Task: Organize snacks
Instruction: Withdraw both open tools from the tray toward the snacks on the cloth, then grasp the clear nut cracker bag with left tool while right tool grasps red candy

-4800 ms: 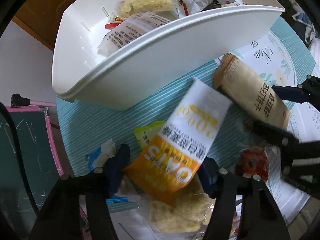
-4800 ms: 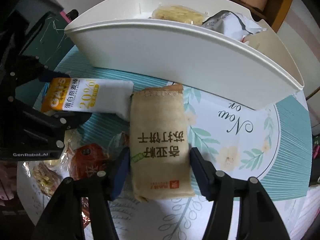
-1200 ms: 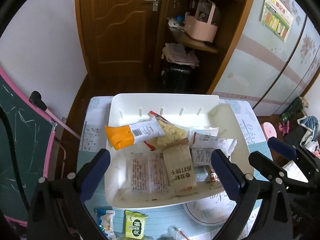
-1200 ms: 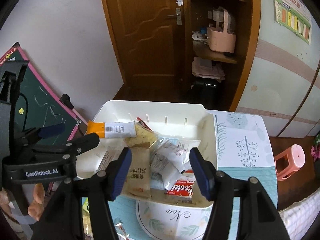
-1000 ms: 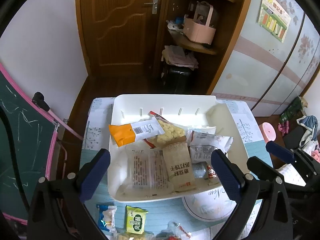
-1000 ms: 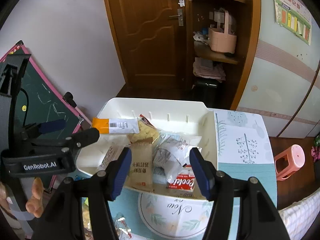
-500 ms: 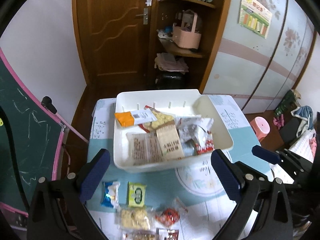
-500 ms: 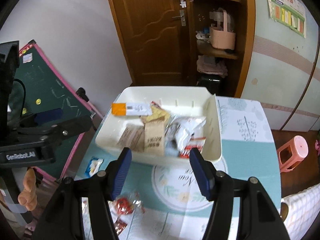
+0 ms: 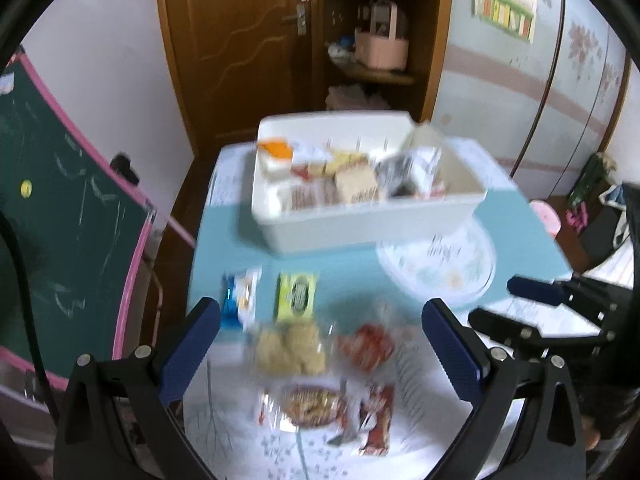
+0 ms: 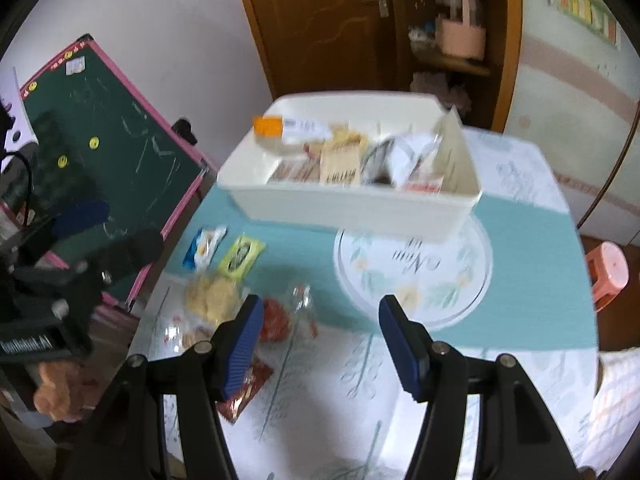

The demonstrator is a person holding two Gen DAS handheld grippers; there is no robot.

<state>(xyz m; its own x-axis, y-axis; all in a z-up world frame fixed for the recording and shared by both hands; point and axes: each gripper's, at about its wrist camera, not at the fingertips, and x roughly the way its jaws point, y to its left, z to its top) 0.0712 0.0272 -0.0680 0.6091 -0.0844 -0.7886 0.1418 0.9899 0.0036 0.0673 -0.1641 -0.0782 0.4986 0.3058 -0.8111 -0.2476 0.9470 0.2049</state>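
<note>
Both tongs pulled back from over the bin, so now the loose snacks up front are in view too.

Left tongs (image 9: 320, 344) are spread wide with nothing in them, right tongs (image 10: 320, 344) also apart and empty, hanging above the table (image 10: 520, 264). Just under them: a pale cookie pack (image 9: 290, 346), a red snack (image 9: 366, 346), a green packet (image 9: 296, 295), a blue-white packet (image 9: 240, 298). Farther back sits the white bin (image 9: 372, 216), already stuffed with wrapped snacks. Everything's kinda blurry.
</note>
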